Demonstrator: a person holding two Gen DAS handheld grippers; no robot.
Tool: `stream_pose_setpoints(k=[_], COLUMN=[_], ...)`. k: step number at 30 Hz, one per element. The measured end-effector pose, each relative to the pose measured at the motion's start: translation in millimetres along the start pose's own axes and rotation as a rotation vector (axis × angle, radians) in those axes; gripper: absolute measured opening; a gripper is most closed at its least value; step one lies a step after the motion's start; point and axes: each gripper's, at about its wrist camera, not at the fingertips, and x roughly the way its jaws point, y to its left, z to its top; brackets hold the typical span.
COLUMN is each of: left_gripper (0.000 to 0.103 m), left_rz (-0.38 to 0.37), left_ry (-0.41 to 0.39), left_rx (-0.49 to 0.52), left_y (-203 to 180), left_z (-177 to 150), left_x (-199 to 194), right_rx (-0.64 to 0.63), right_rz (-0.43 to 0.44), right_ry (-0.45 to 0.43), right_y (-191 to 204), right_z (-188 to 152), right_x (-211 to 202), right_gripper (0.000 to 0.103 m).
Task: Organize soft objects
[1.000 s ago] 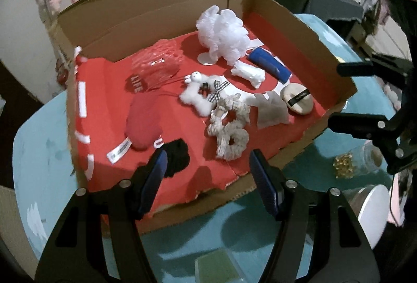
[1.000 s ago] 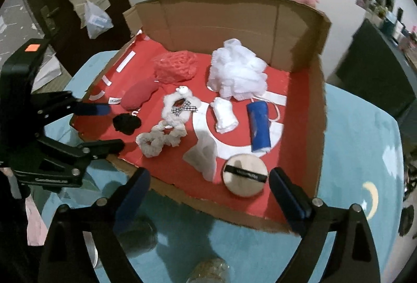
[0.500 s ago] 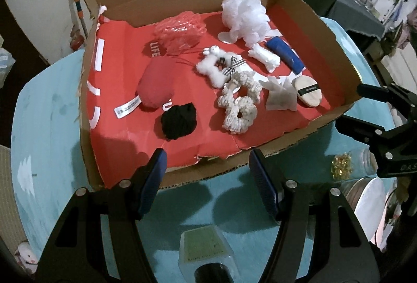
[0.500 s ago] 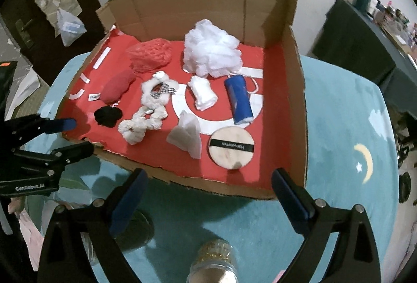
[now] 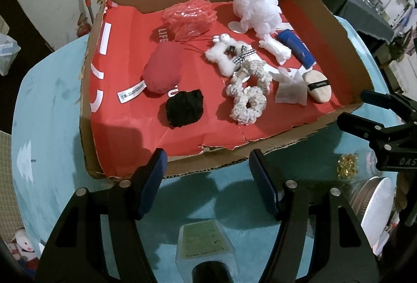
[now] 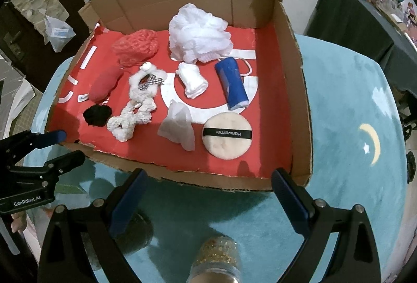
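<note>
Both grippers hung over the teal cloth just short of the box, nothing picked yet; step looked like approach/selection before a first grasp. Left gripper (image 5: 206, 171) had its fingers spread wide, nothing between them. Right gripper (image 6: 207, 188) was spread even wider, also holding nothing.

Nearest, below the grippers on the cloth: one glitter jar (image 6: 217, 257), one square-topped container (image 5: 204, 244), one metal-lidded jar (image 5: 375, 202).

All soft items lay loose on the red liner of the cardboard box (image 6: 302, 100). Front row: one black scrunchie (image 5: 185, 108), two cream scrunchies (image 5: 247, 92) touching each other, one translucent pouch (image 6: 178, 128), one round powder puff (image 6: 227, 135). Middle: one red plush pad (image 5: 163, 72) with a tag, one white fluffy toy (image 5: 226, 55) with a checked bow, one small white rolled cloth (image 6: 192, 79), one blue roll (image 6: 233, 82). Far: one red mesh puff (image 6: 136, 44), one white bath pouf (image 6: 199, 34).

Next move, as a guess: pick one front-row item, likely the black scrunchie for the left or the powder puff for the right, reach over the low torn front edge, drop, and pinch from above. Soft stuff would compress, so a deep bite was needed
</note>
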Motion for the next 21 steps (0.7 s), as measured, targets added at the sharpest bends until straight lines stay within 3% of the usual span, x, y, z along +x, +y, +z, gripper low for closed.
stream_pose_setpoints(k=[21], left_gripper=[0.064], left_rz=[0.011], left_ry=[-0.006], left_rx=[0.001], left_y=[0.1], left_z=[1.7], left_x=[5.2], right_rx=[-0.001], right_rz=[-0.001], right_ry=[0.014], right_y=[3.1], right_z=[1.8], right_x=[8.9], right_gripper=[0.098])
